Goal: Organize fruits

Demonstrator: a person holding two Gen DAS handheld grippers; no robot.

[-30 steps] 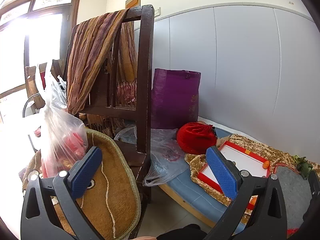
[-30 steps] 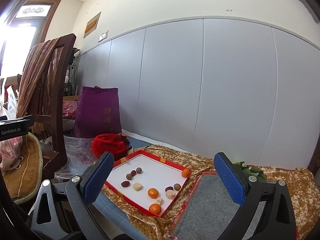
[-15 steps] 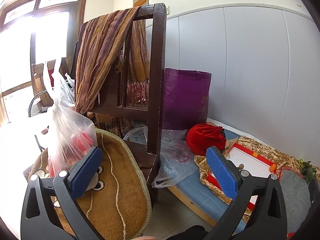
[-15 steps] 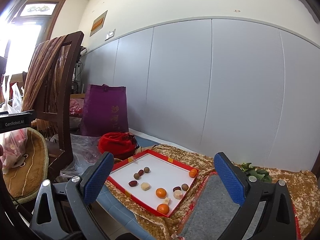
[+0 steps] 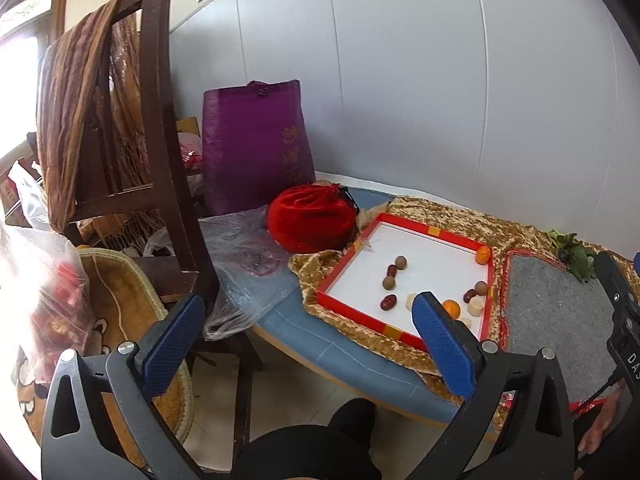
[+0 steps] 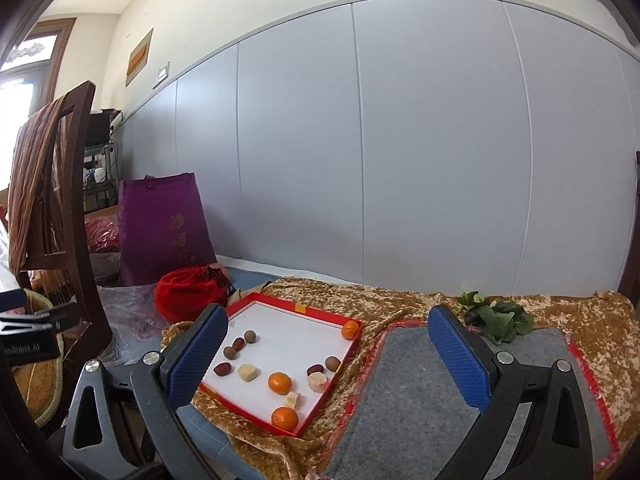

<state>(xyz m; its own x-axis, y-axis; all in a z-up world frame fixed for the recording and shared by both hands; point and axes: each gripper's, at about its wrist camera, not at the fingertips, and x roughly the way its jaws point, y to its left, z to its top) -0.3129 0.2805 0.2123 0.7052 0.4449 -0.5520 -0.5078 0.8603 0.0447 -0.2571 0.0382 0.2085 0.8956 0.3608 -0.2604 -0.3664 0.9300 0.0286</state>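
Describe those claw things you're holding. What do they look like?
Both are alike: the left gripper and right gripper each have two black plastic fingers with triangular cut-outs and silver screws, tipped with blue, dimpled rubber pads. The left gripper's body, seen from the right one, has white lettering.

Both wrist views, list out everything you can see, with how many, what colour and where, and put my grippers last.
tray: one, red rim, white floor, on the gold cloth
oranges: three, orange, two near the tray's front, one in its far corner
dates: three, dark red, in the tray
round brown fruits: three, brown, in the tray
pale chunks: three, cream, in the tray
felt mat: one, grey, right of the tray
leaves: one bunch, green, behind the mat
pouch: one, red, left of the tray
bag: one, purple, against the wall
chair: one, dark wood, striped scarf draped over it
left gripper: blue pads, open, empty
right gripper: blue pads, open, empty
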